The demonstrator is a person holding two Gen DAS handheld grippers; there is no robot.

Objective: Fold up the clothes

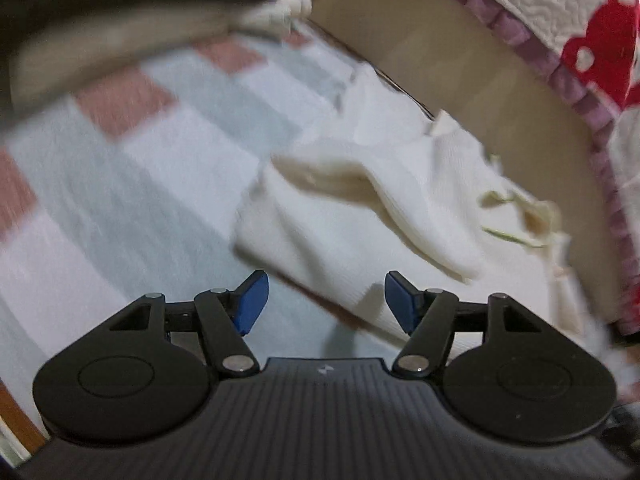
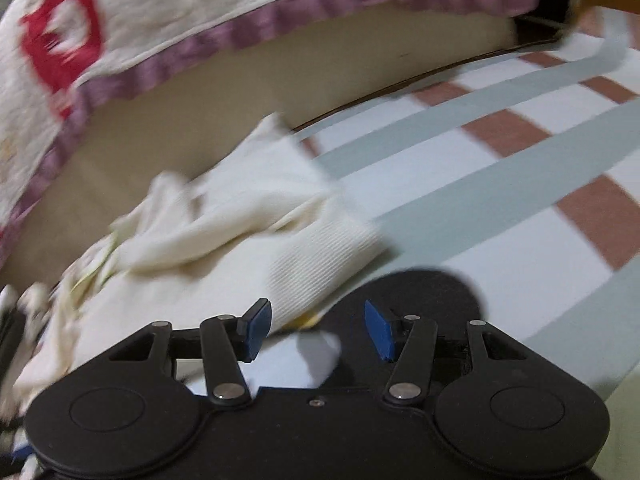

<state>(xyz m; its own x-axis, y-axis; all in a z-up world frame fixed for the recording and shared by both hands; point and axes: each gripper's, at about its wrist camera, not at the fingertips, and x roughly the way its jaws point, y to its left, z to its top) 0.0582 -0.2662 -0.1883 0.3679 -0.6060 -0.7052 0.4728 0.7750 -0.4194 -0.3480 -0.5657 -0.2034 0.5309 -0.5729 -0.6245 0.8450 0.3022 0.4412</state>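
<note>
Two grippers face one cream garment [image 1: 400, 208] that lies rumpled on a checked sheet [image 1: 160, 184], just beside the tan side of a bed draped with a quilted cover [image 1: 540, 8]. The left gripper [image 1: 326, 304] and the right gripper [image 2: 318, 330] both stand with jaws apart and nothing between the blue pads [image 1: 252, 304]. In the right wrist view the left gripper appears as a dark, blurred shape ahead of the right one. Likely faults: a pad may catch only the top layer of the bunched ribbed knit, so the fold drags crooked, and the two grippers may collide at the near hem. The knit looks soft, thick and finely ribbed, with a frilled trim at one end. The sheet looks smooth and flat.
</note>
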